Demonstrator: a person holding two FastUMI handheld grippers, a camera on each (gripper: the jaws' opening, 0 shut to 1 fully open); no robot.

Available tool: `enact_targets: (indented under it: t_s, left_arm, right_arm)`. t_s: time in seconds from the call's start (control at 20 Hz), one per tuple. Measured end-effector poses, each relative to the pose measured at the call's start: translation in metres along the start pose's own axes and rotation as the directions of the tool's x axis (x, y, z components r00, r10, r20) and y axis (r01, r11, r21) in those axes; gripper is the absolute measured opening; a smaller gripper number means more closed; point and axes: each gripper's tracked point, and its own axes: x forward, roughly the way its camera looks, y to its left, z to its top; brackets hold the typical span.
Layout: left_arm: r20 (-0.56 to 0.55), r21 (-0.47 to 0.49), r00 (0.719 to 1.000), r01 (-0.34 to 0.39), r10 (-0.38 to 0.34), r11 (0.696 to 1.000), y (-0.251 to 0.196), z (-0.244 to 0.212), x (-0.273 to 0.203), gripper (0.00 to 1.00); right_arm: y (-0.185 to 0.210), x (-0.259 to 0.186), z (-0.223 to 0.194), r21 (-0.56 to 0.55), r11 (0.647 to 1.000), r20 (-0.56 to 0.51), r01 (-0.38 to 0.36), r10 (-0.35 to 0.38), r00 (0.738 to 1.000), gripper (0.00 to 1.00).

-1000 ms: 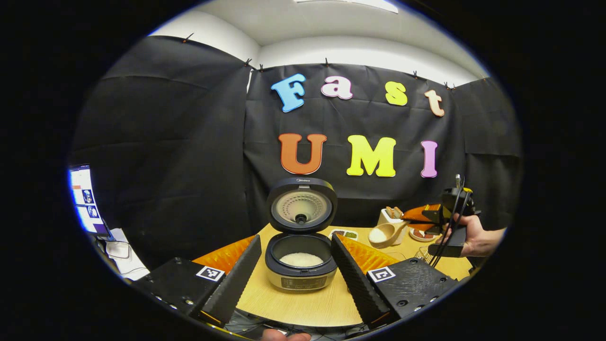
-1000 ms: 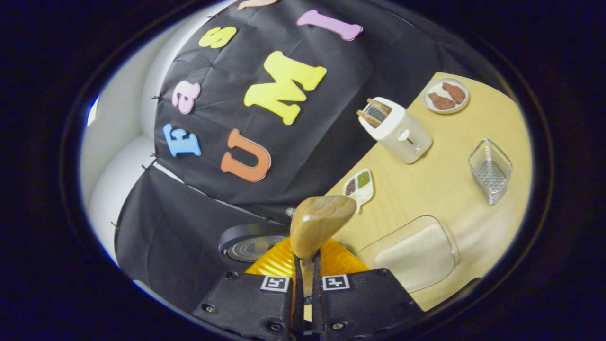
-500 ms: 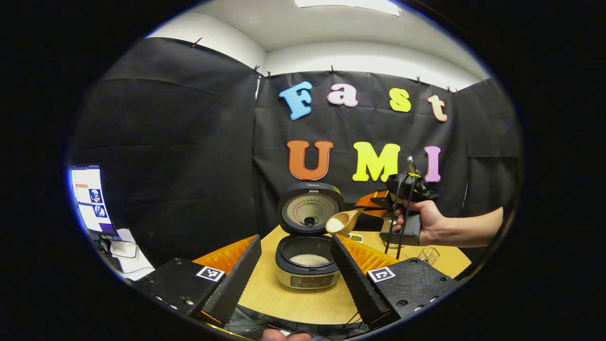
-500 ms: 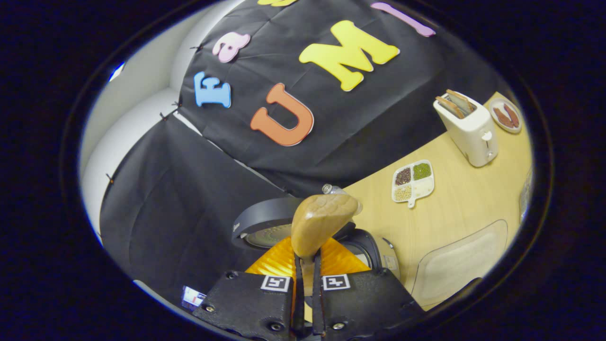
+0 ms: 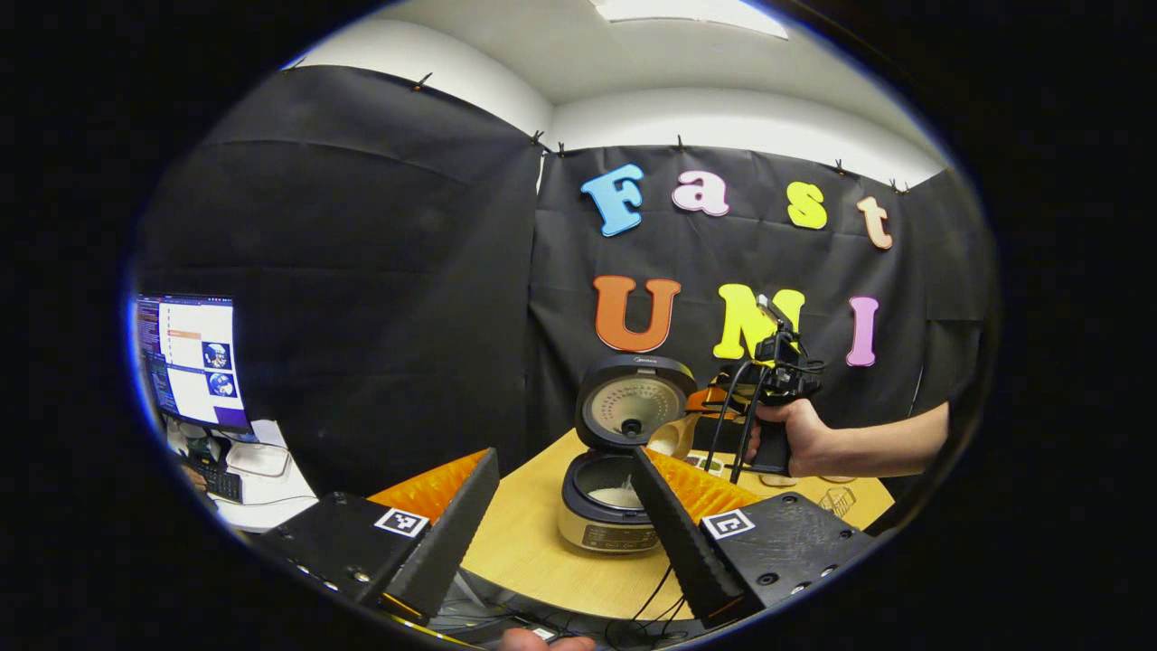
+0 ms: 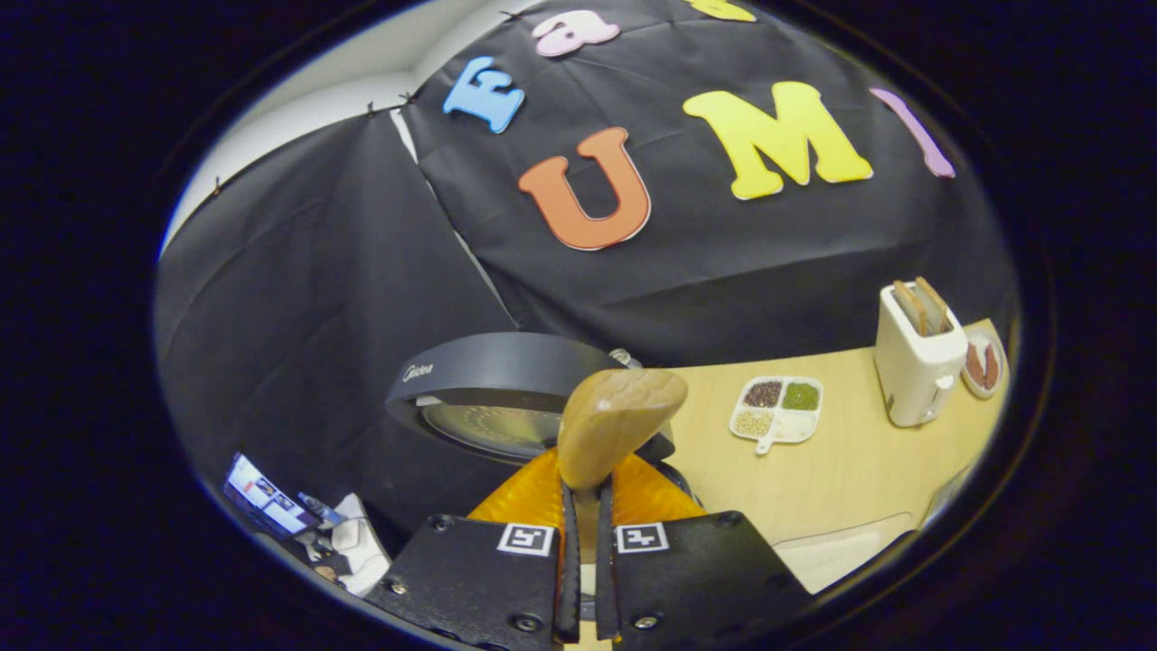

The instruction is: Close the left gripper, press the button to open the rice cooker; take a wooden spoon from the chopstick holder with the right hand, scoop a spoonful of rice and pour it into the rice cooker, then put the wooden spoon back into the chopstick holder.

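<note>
Wooden spoon (image 6: 615, 420) pinched tight by its handle between the 2 fingers of the right gripper (image 6: 586, 542) — bowl tilted, sitting just in front of the rice cooker's raised lid (image 6: 493, 384). From the left gripper view, spoon (image 5: 673, 437) held right beside the open lid, above the pot's rim, white rice still in the bowl. Rice cooker (image 5: 607, 506) standing on the pale wood table (image 5: 524, 542), lid up, a mound of white rice inside. Hand (image 5: 788, 432) wrapped around the right gripper's grip, forearm reaching in from the right. Left gripper (image 5: 565, 533) low and well back from the cooker — fingers spread wide, nothing between them. Farther along the table in the right gripper view: a divided dish of grains (image 6: 777, 407), a white toaster (image 6: 915, 362), a small plate (image 6: 981, 366) just beside it. Monitor (image 5: 185, 357) glowing off to the left.
</note>
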Motion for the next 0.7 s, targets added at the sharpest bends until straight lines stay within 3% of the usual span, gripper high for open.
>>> enact_targets:
  t_s: [0.3,0.55,0.7]
  left_arm:
    - [0.007,-0.004,1.0,-0.008,0.008,1.0,-0.008,0.003,0.007,0.95]
    - [0.007,-0.021,1.0,0.005,-0.004,1.0,-0.018,0.0,0.014,0.95]
    - [0.004,-0.02,1.0,0.014,-0.014,1.0,-0.023,0.0,0.017,0.95]
  right_arm:
    - [0.022,-0.009,0.001,-0.256,0.966,0.015,0.025,-0.022,1.0,0.12]
    - [0.039,-0.01,0.0,-0.478,0.878,0.06,0.022,0.008,0.998,0.12]
    - [0.055,-0.017,0.004,-0.591,0.806,0.101,0.03,0.037,0.994,0.12]
